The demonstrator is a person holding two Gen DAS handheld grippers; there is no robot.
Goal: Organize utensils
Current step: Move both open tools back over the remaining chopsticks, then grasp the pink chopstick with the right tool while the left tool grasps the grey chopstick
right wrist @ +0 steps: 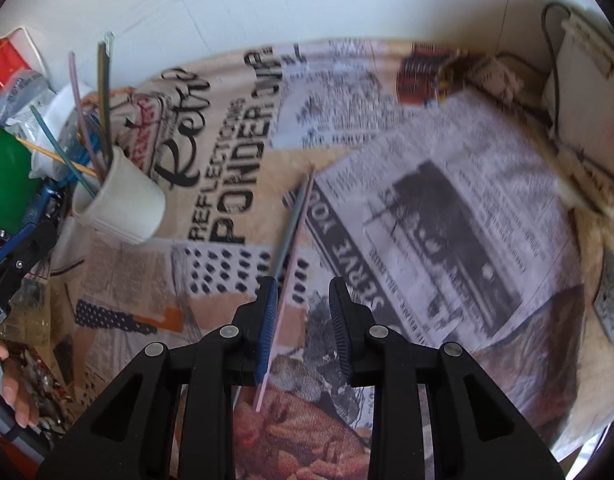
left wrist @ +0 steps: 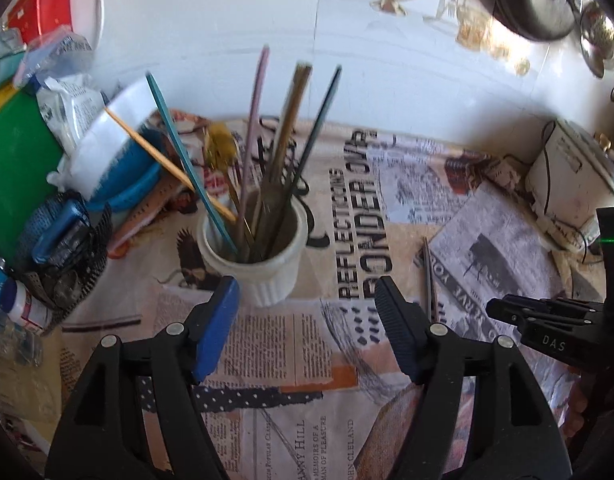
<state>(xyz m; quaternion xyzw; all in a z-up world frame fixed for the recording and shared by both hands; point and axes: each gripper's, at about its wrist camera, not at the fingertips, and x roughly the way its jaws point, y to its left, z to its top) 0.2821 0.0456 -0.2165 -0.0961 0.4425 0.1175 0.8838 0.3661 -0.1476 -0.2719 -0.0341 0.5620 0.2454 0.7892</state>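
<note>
I see one table [left wrist: 407, 208], covered by a cloth printed like old newspaper pages, and it carries everything else. On it stands one white ribbed cup [left wrist: 253, 256], upright, with slim utensils standing in it: I count one teal stick [left wrist: 187, 168], one pink stick [left wrist: 253, 120], one gold-brown stick [left wrist: 289, 120], one dark green stick [left wrist: 315, 140] and one thin orange stick [left wrist: 163, 156] leaning across the rim; more may be hidden among them. Two loose sticks lie flat on the cloth to the right of the cup, touching along their length: one grey stick [right wrist: 293, 224] and one pink loose stick [right wrist: 285, 308]. I have two tools in view. My left hand-held gripper [left wrist: 307, 300] is released, its jaws wide apart with nothing between them, and the cup sits just ahead of its left finger, apart from the pads. My right hand-held gripper [right wrist: 303, 312] points down over the two loose sticks; the near end of the pink one runs beside its blue left pad [right wrist: 269, 332], with a clear gap to the other pad, so it stands slightly parted and grips nothing. The grey one lies just ahead of the fingertips. Clutter of boxes and bags crowds the table's left edge.
</note>
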